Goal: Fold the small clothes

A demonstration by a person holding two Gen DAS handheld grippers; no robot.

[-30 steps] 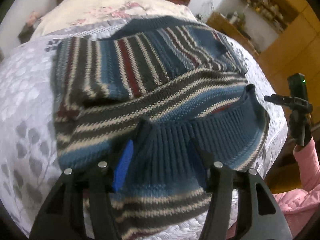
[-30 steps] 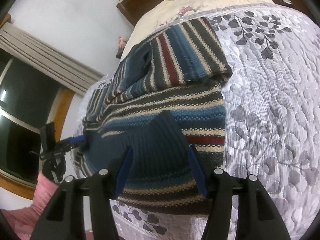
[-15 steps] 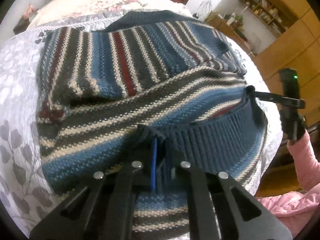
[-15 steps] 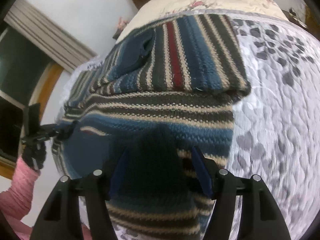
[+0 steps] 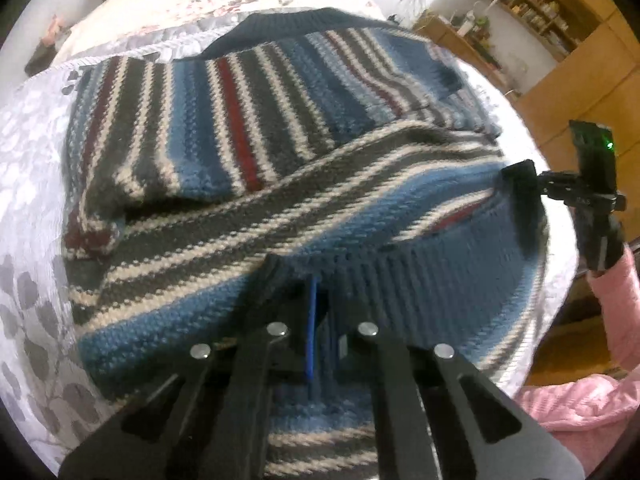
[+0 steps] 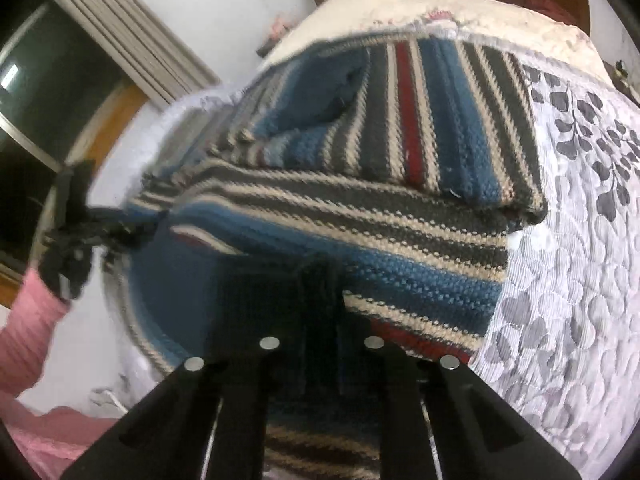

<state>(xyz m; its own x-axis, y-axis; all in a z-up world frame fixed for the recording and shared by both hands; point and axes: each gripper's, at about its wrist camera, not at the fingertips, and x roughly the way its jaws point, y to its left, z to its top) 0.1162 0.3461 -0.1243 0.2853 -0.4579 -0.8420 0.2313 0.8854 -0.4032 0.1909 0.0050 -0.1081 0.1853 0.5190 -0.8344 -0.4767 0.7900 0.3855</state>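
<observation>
Left wrist view: the left gripper [image 5: 320, 320] sits at the bottom centre, its jaws clenched on the ribbed blue hem of the striped sweater [image 5: 248, 152], with a blue pad edge showing between them. The sweater fills the middle of the frame, partly folded, lying on a bed [image 5: 28, 160] covered by a white quilt with grey leaf print. At the right edge the right gripper [image 5: 520, 184] pinches the far corner of the same hem; below it is a pink sleeve [image 5: 612, 304]. Wooden shelving [image 5: 552, 12] stands in the upper right.

Right wrist view: the right gripper [image 6: 320, 280] at the bottom centre has its jaws clenched on the dark hem. The sweater [image 6: 400, 208] spreads across the centre, and the leaf quilt [image 6: 568, 280] shows on the right. At the left edge, blurred, the left gripper [image 6: 124, 232] holds the hem's other end. A window with curtain [image 6: 120, 40] occupies the upper left.
</observation>
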